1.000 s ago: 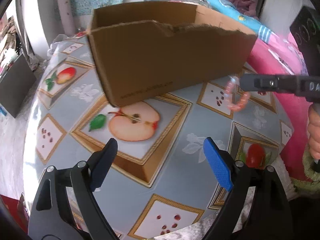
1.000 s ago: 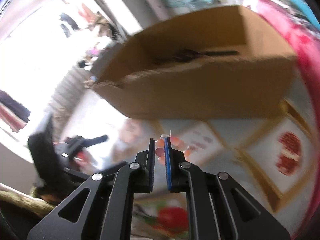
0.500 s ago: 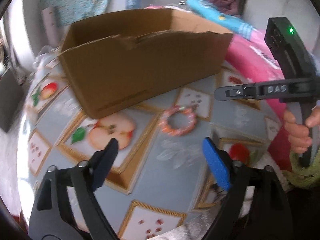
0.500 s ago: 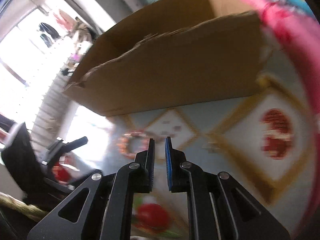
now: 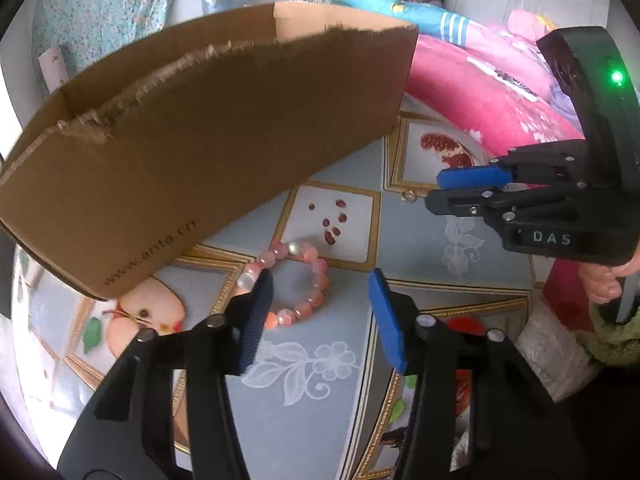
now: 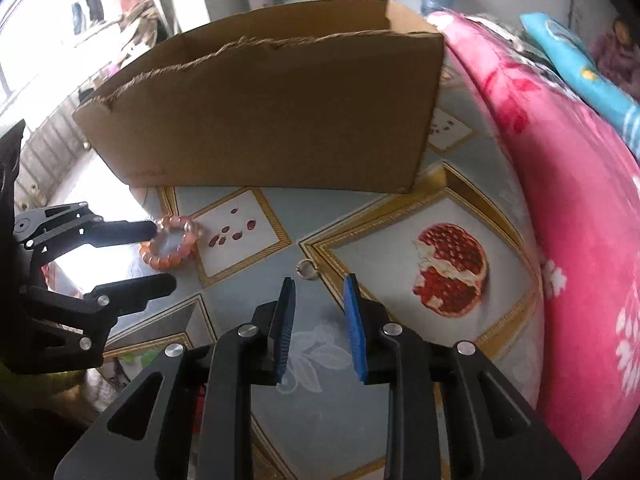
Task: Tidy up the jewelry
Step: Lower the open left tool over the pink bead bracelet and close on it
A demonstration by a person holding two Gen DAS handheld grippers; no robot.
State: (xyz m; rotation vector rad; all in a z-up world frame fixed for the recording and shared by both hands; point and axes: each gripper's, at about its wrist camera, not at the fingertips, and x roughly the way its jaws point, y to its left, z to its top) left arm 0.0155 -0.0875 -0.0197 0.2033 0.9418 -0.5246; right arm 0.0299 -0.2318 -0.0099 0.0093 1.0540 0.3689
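Bracelet (image 5: 294, 286) of pink beads lies flat on the table (image 5: 304, 380), just in front of the cardboard box (image 5: 208, 152); left gripper (image 5: 320, 316) has just been closing, jaws still apart, one finger over the near-left beads, nothing pinched; risk: finger pushes beads aside. Right gripper (image 6: 318, 320) has just been opening, empty, above a small ring (image 6: 306, 269); ring may skid off.

"DAS" on the right tongs (image 5: 436, 190), a partly legible web address on the cardboard box (image 5: 208, 136)
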